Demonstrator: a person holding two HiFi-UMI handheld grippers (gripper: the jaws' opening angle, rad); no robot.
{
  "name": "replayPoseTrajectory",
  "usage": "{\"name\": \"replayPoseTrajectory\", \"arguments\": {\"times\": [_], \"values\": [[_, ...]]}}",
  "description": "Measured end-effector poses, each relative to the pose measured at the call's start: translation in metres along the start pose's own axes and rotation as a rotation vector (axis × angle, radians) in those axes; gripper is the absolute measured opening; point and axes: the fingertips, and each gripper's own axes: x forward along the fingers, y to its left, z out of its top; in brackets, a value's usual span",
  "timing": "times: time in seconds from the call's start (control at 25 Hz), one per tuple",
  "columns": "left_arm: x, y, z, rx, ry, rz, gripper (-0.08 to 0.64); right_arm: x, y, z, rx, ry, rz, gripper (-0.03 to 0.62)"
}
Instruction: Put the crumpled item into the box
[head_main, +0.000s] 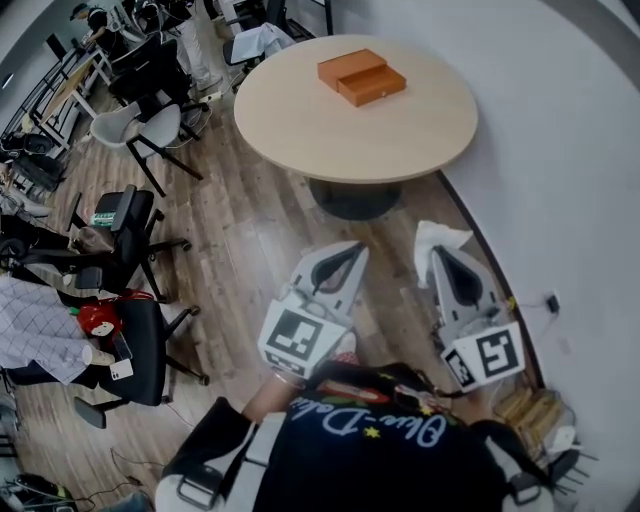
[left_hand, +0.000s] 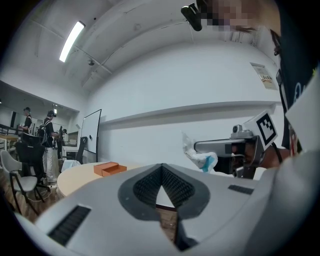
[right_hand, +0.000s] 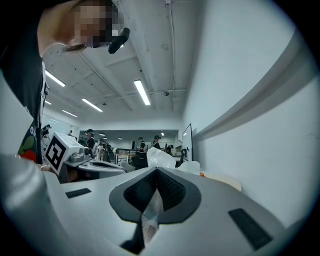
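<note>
An orange box (head_main: 362, 77) lies on the far side of a round beige table (head_main: 300, 125); in the left gripper view the box (left_hand: 107, 168) shows far ahead. A crumpled white item (head_main: 440, 238) sticks out past the tips of my right gripper (head_main: 441, 254), which is shut on it above the wooden floor, well short of the table. In the right gripper view the item (right_hand: 161, 157) bulges beyond the jaws. My left gripper (head_main: 354, 250) hangs beside it, shut and empty. From the left gripper (left_hand: 161, 166) view, the item (left_hand: 199, 156) shows white with a blue patch.
Black office chairs (head_main: 125, 235) and a grey one (head_main: 150, 125) stand to the left of the table. A white wall (head_main: 580, 200) curves along the right, with a socket (head_main: 551, 300) low on it. People stand at desks far back left.
</note>
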Motion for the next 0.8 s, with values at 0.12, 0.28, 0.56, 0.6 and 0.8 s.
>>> {"name": "replayPoseTrajectory", "arguments": {"times": [0.12,0.28,0.56,0.6,0.8], "values": [[0.006,0.012,0.002,0.004,-0.014,0.004,-0.008,0.011,-0.004,0.001,-0.025,-0.001,0.001,0.0],[0.02,0.028,0.004,-0.008,-0.022,-0.003,-0.008,0.028,-0.013,0.002,-0.029,-0.001,-0.011,0.0],[0.04,0.053,0.008,-0.001,-0.032,-0.035,-0.008,0.058,-0.023,0.005,-0.02,-0.005,-0.039,0.0],[0.041,0.056,0.007,0.013,-0.03,-0.041,-0.008,0.061,-0.024,0.004,-0.02,-0.005,-0.042,0.0],[0.051,0.068,0.001,0.0,-0.014,-0.045,-0.008,0.072,-0.028,-0.004,-0.013,0.013,-0.049,0.0]]}}
